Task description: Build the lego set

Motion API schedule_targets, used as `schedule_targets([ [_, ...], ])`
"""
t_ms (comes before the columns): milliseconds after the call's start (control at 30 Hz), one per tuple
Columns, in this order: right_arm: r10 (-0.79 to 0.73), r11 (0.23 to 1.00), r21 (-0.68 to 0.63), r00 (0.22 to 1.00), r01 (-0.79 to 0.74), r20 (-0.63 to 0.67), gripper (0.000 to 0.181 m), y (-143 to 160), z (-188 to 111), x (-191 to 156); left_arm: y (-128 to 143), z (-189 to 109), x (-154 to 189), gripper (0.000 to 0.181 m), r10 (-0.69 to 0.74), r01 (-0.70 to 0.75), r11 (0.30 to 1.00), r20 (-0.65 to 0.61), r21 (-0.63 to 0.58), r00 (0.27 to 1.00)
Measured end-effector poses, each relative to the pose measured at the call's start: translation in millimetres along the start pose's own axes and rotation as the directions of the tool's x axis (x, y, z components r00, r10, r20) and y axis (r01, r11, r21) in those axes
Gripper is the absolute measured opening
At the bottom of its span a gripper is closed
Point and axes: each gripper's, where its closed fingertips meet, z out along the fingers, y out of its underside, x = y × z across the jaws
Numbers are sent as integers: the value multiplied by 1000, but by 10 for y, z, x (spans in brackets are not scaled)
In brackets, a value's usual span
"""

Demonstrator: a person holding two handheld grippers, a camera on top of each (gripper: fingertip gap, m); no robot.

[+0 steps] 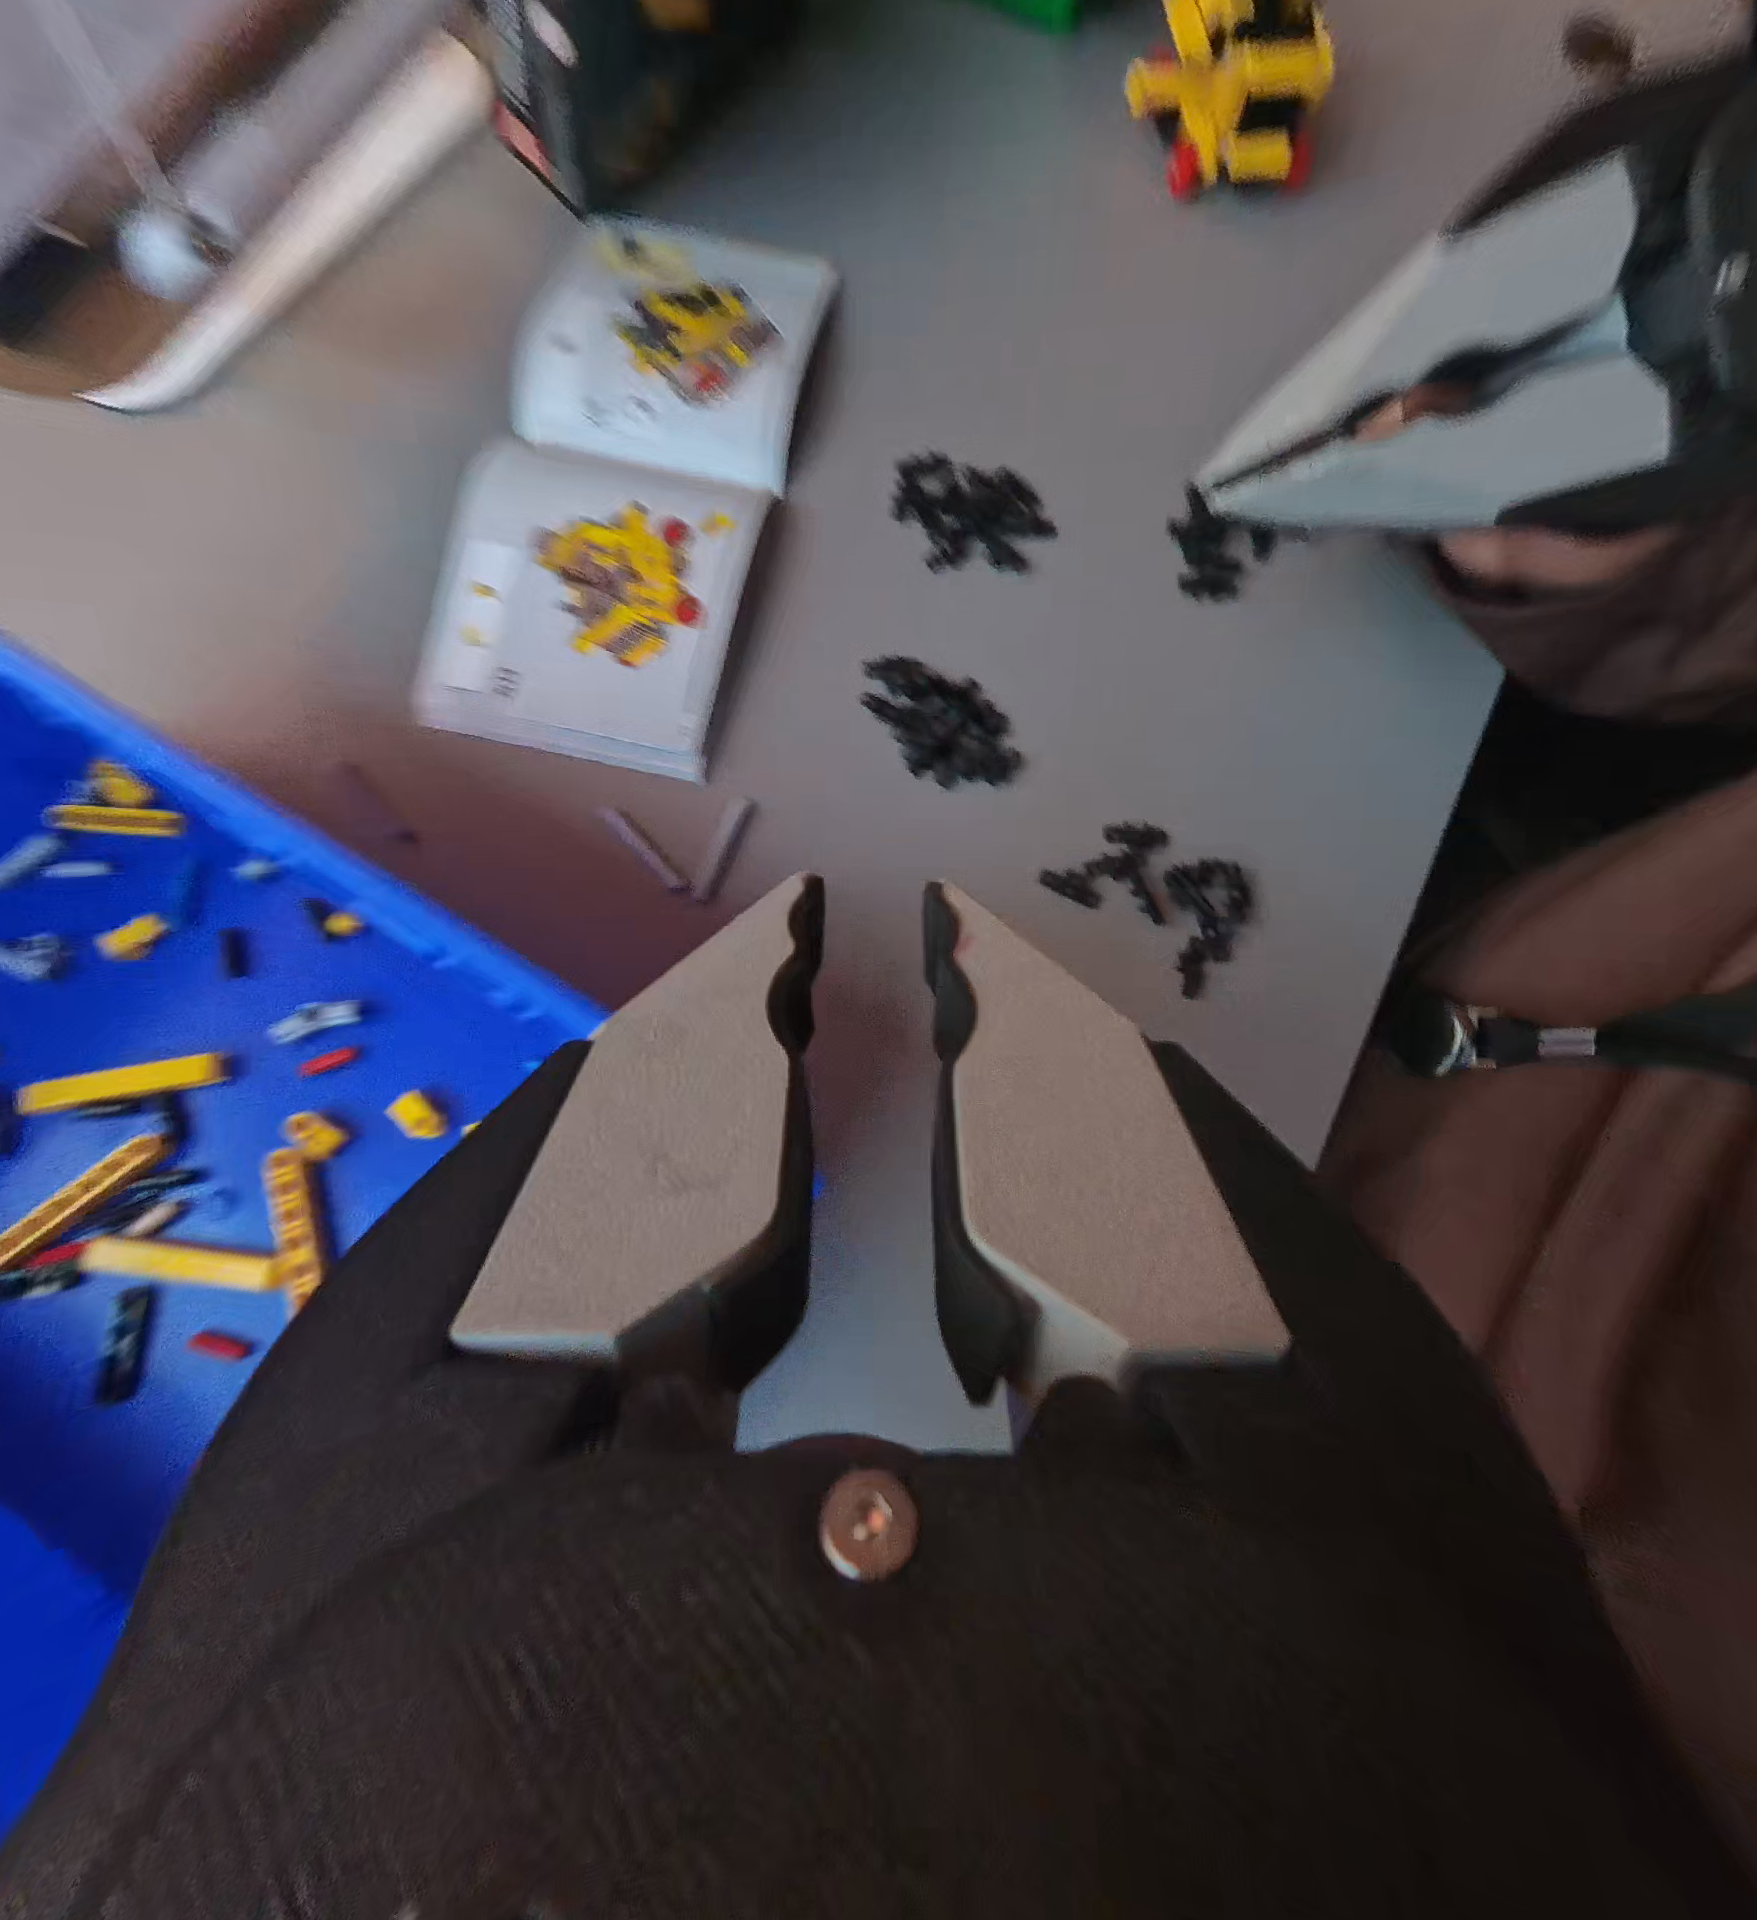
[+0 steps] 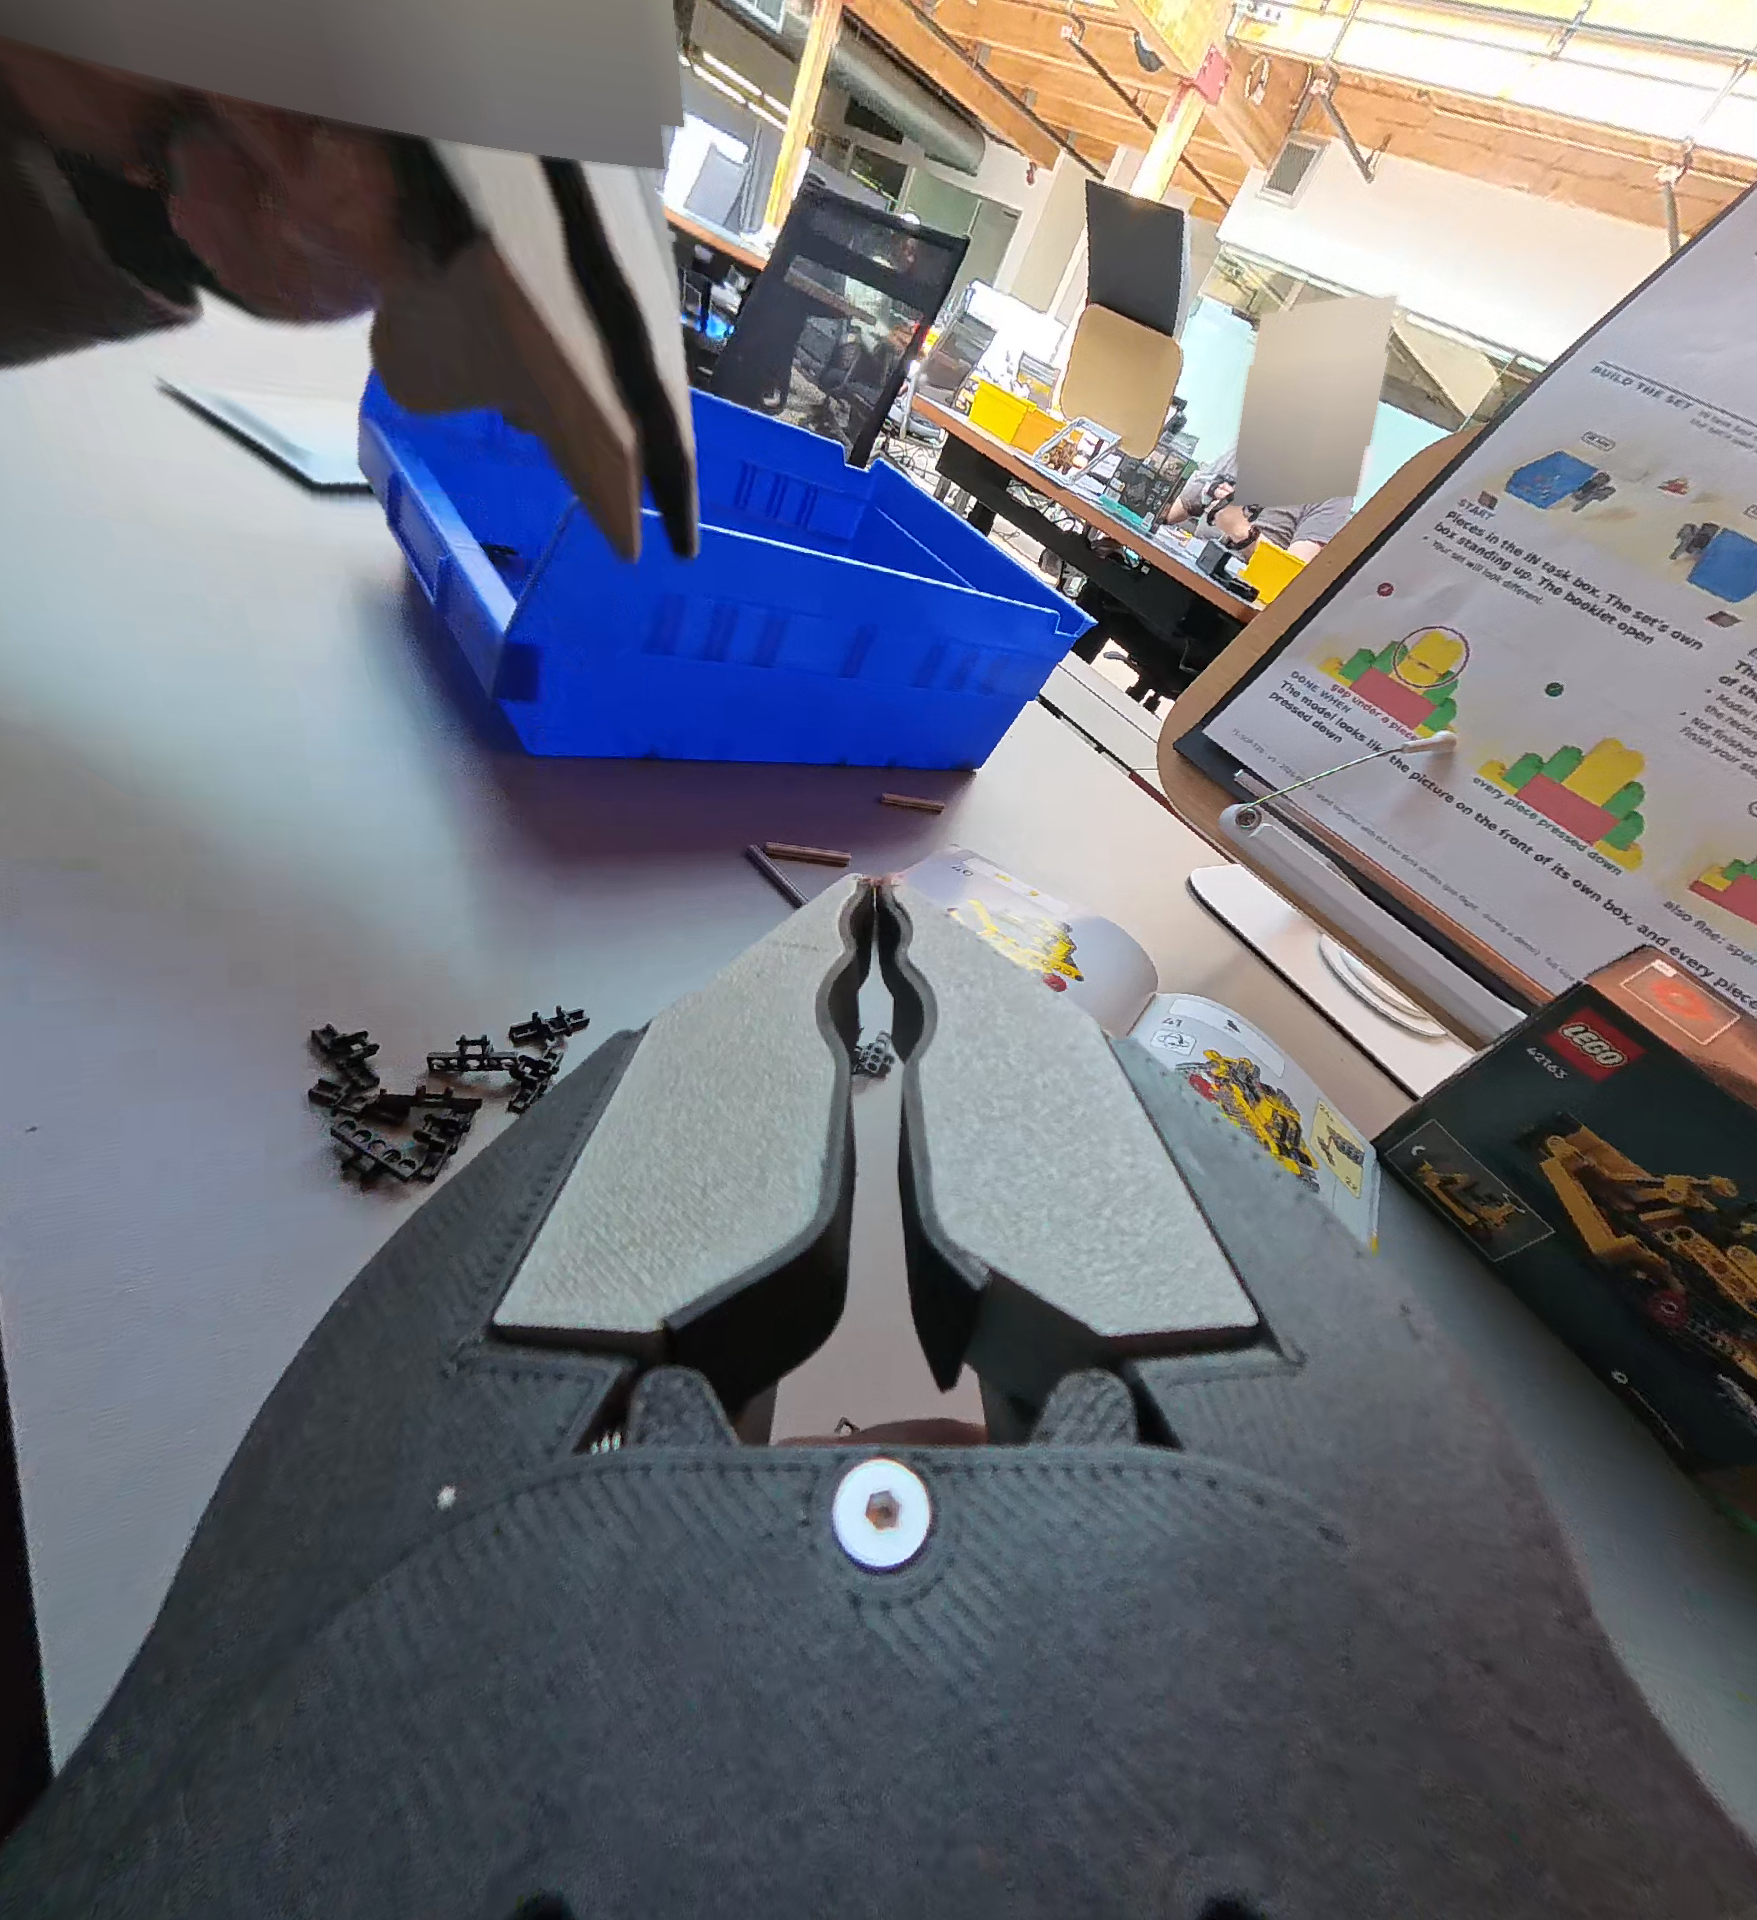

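My left gripper is open and empty, held above the grey table just right of the blue bin. The bin holds several loose yellow, black, grey and red pieces. Several small piles of black pieces lie ahead. My right gripper is shut with its tips low over the table; nothing shows between them. In the left wrist view the right gripper has its tips at one black pile. The open instruction booklet lies beyond. A partly built yellow model stands at the far edge.
Short axle rods lie between the bin and the booklet. The set's box stands on the right, with an instruction board on a stand behind it. The left gripper hangs over the bin. The left wrist view is motion-blurred.
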Motion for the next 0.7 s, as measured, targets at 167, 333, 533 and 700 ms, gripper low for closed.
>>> schedule_targets([
  [167,17,1000,-9,1000,-17,10,0,21,59,12,-118,-762,-873,18,-188,121,962,268,247,945],
  [333,32,999,-43,999,-33,-4,0,90,120,61,87,-804,-1266,23,-206,134,967,355,217,912],
  [533,55,994,-96,998,-57,-18,0,208,202,116,211,-770,-1628,27,-160,112,984,411,139,898],
  [700,69,990,-119,997,-74,-45,5,264,253,176,346,-673,-1682,34,-159,120,984,360,131,919],
])
